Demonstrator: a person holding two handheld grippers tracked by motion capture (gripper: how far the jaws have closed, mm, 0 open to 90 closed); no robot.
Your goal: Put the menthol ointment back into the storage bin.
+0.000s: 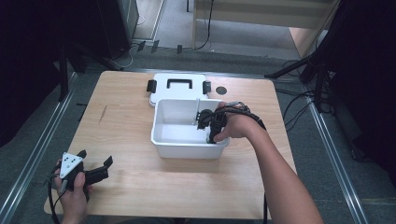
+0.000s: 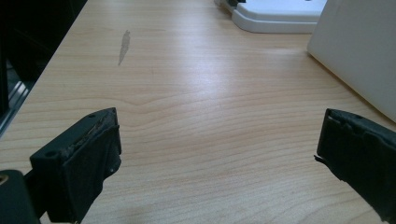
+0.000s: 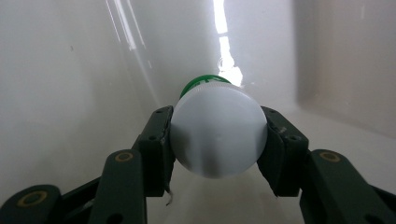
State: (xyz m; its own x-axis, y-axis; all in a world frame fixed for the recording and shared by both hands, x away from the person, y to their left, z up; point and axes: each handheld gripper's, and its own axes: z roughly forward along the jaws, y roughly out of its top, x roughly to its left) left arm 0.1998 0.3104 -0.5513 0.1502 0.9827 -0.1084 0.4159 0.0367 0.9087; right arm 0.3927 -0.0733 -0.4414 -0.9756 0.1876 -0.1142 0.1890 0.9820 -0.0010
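Grey smear (image 2: 124,45) on wooden table (image 1: 126,140)

High view: up above the near edge of the table (image 1: 130,186), looking forward and down, far enough back to take in the whole top and the floor past it.
Left gripper view: low over the table (image 2: 196,116), very near the wood, facing along it between its own two jaws toward the white box (image 2: 359,51) and the lid (image 2: 280,18) behind.
Right gripper view: down inside the white box (image 3: 70,70), right up against a white bottle cap (image 3: 218,135), facing a wall.
Shared: the high view and left gripper view both show the bare wood, the box (image 1: 187,147) side and the lid (image 1: 177,86); the high view and right gripper view share the box interior.
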